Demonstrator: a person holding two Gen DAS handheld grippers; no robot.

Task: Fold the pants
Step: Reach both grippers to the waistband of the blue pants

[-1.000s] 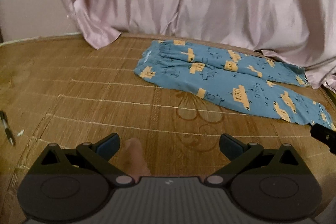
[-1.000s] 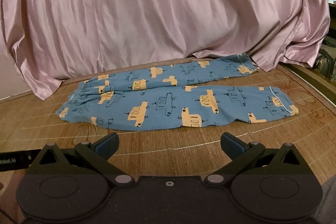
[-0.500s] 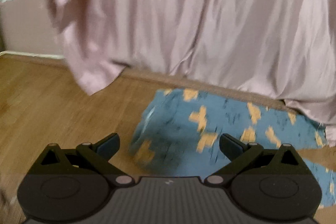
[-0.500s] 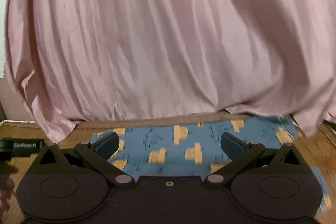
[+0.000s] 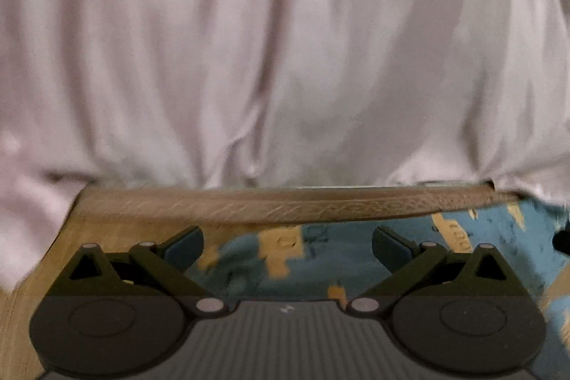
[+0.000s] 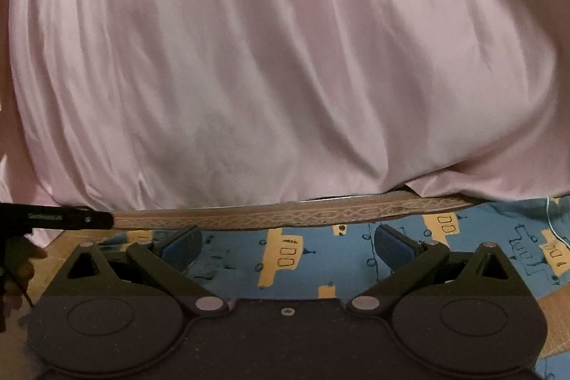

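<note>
Our left view is smeared by motion blur, so the blue pants with yellow vehicle prints [image 5: 320, 259] read only as soft patches there; both views cut the garment off at the lower and right edges. We see it lying flat on the woven bamboo mat [image 6: 292, 219], just below the draped pink satin cloth [image 6: 285, 59]. Our left gripper [image 5: 288, 246] and right gripper [image 6: 288, 243] hang low over the fabric, jaws spread wide, holding nothing. No containers appear.
</note>
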